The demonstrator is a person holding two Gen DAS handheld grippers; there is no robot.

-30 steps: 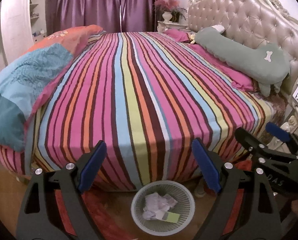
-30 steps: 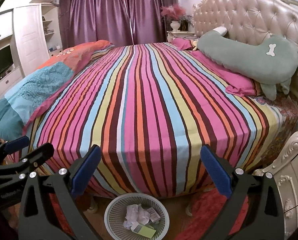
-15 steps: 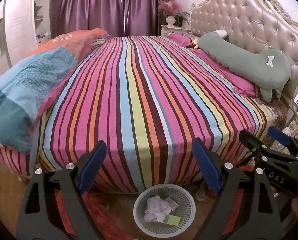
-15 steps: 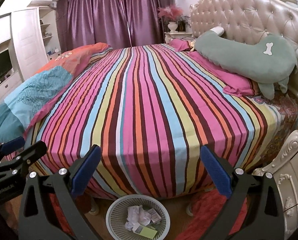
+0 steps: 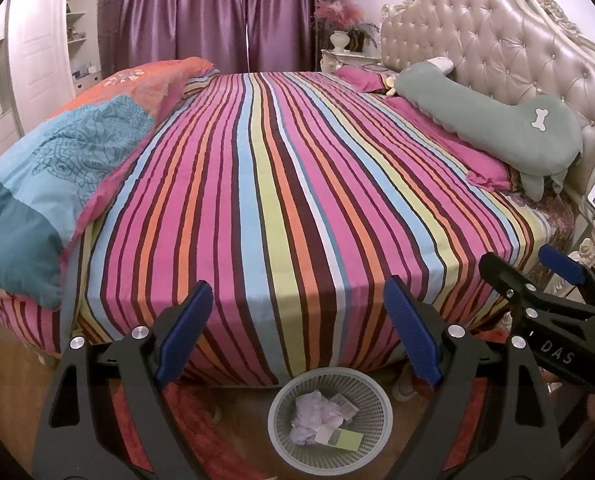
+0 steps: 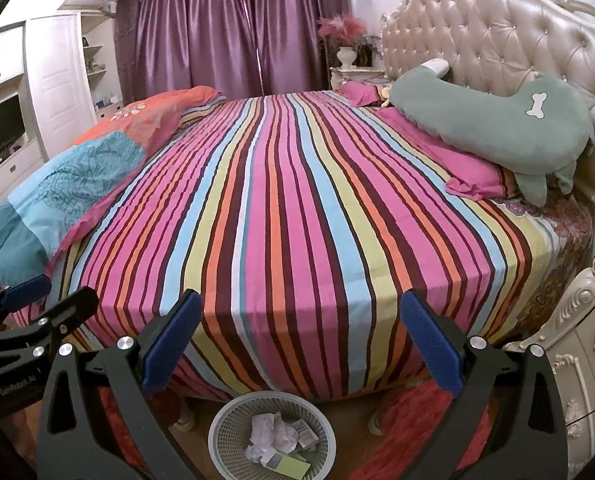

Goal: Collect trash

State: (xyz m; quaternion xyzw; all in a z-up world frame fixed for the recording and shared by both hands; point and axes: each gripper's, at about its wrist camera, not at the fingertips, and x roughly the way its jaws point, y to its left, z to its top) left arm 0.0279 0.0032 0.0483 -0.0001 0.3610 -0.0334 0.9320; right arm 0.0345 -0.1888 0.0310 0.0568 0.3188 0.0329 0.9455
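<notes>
Both the left gripper [image 5: 293,328] and right gripper [image 6: 301,344] gape empty; crumpled paper [image 5: 317,410] fills the basket [image 5: 281,404] at lower centre, striped bed [image 5: 281,184] bare.

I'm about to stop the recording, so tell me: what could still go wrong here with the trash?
The white mesh wastebasket stands on the floor against the striped bed, below both empty, open grippers; lowering either could tip it. The crumpled paper and green card could spill.
</notes>
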